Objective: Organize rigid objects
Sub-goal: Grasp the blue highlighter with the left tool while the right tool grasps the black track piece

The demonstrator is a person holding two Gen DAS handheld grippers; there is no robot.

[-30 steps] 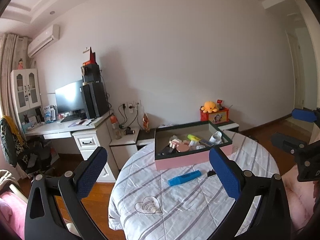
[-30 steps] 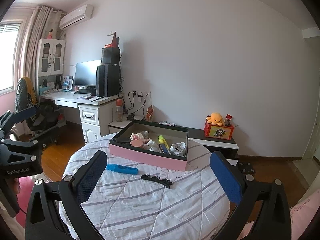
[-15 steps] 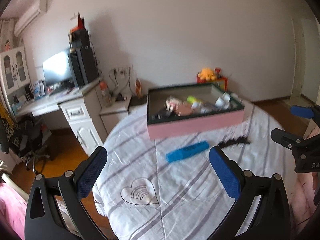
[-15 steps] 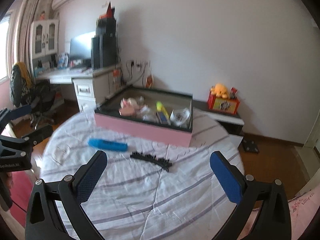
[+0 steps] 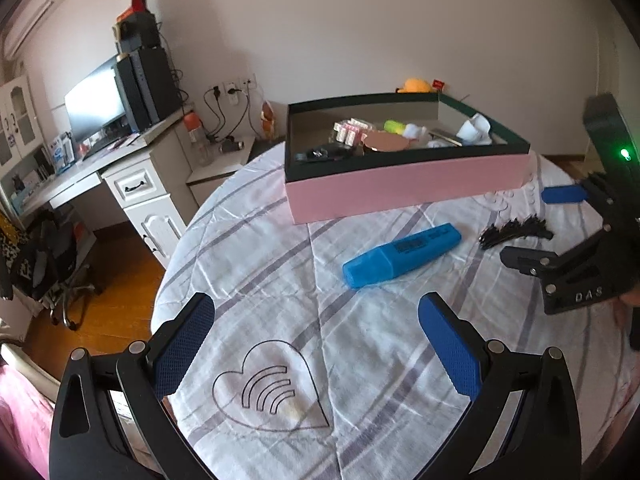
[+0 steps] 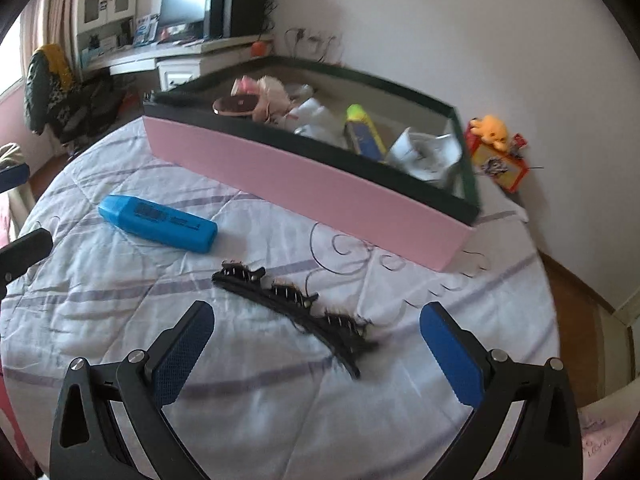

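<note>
Through the left wrist camera we see our left hand-held gripper (image 5: 316,340) spread wide with nothing between its blue pads, hovering above the white quilted cloth (image 5: 280,280) that covers the round tabletop, just over an embroidered heart outline (image 5: 268,388). Ahead of it a blue highlighter (image 5: 402,254) lies flat on the cloth, near the pink box (image 5: 404,188) with the dark green rim that sits at the far side of the tabletop. Inside the box we make out a round pinkish compact (image 5: 386,142), a yellow-green highlighter (image 5: 396,126) and some white crumpled items; the rest is too small to name. To the right of the blue highlighter lies a black hair clip (image 5: 514,230), and our right hand-held gripper (image 5: 556,226) hangs close over it, one blue pad beyond the clip and one black finger on its near side. A white desk (image 5: 120,176) with a monitor (image 5: 94,106) stands off to the left. Through the right wrist camera we see the right hand-held gripper (image 6: 316,340) likewise spread apart and holding nothing, poised just above the black hair clip (image 6: 296,304), which lies diagonally on the cloth with its near end between the two pads. The blue highlighter (image 6: 158,224) rests to the left of the clip, apart from it, and the pink box (image 6: 304,176) stands behind both, with an orange plush toy (image 6: 490,130) beyond its right corner.
</note>
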